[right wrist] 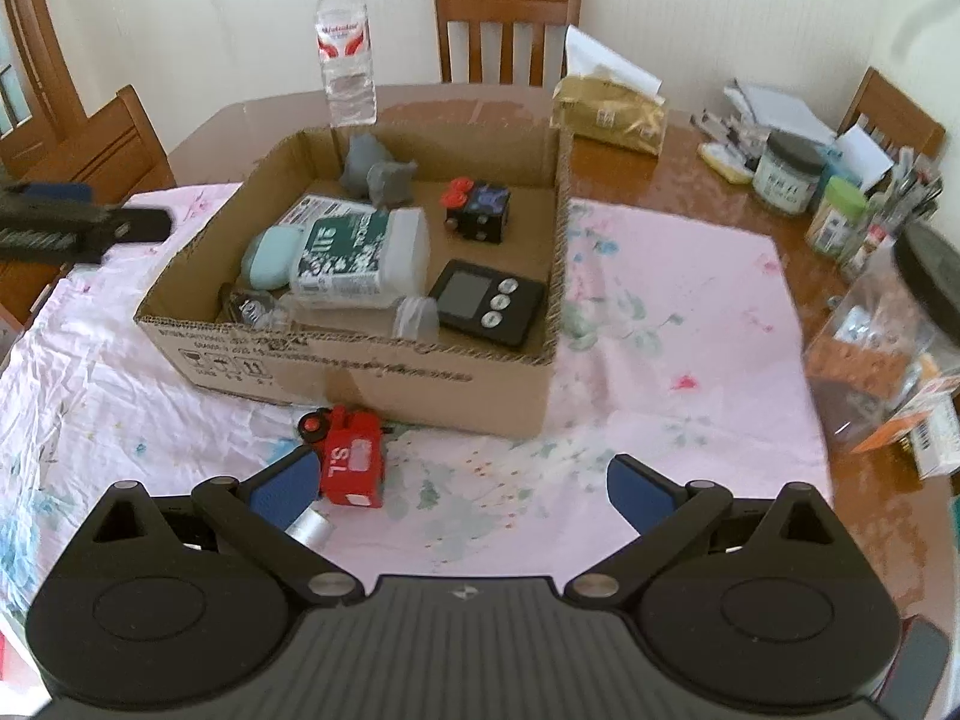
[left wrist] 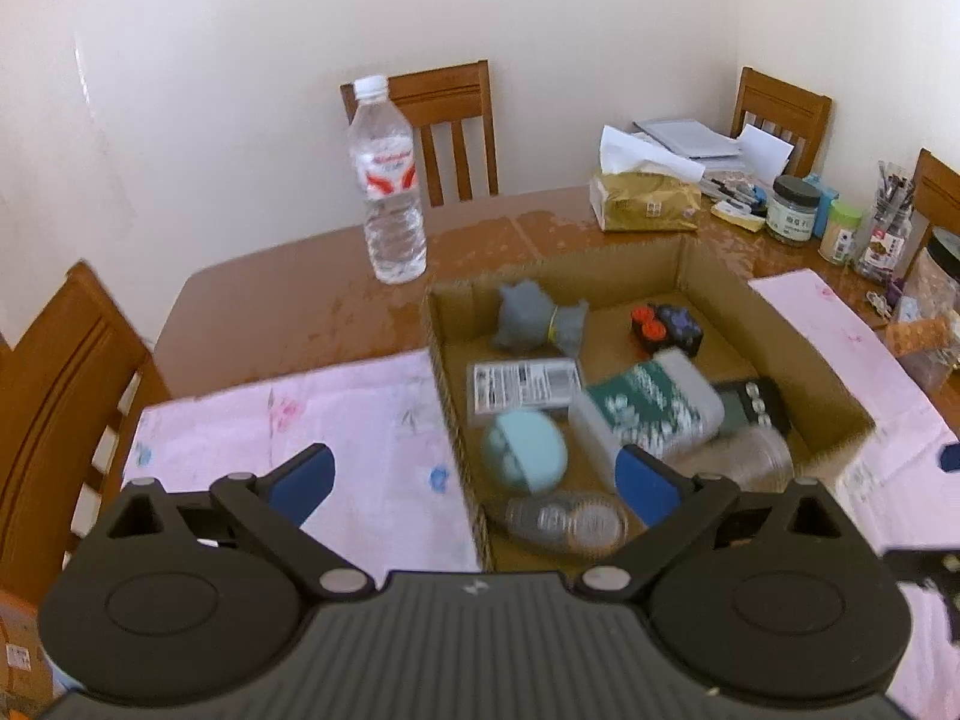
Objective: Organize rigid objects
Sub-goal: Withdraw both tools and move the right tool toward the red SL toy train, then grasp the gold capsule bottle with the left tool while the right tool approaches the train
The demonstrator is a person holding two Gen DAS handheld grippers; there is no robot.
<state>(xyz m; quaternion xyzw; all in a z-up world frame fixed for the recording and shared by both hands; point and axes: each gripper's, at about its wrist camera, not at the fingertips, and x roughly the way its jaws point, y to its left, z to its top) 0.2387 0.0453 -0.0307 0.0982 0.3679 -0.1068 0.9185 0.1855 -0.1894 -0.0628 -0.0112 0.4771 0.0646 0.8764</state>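
Right gripper (right wrist: 459,489) hung wide, empty, low over red toy truck (right wrist: 349,461) outside cardboard box (right wrist: 372,369), probably lining up a pick; left gripper (left wrist: 474,477) spread empty above box.

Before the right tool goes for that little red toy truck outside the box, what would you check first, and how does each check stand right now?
1. Right tool open and empty: ok.
2. Red toy truck between its fingers: not ok, it sits by the left finger.
3. Silver cylinder beside the truck clear of the grasp: not ok.
4. Free space in the cardboard box: ok, near the black timer.
5. Left tool out of the way: ok.
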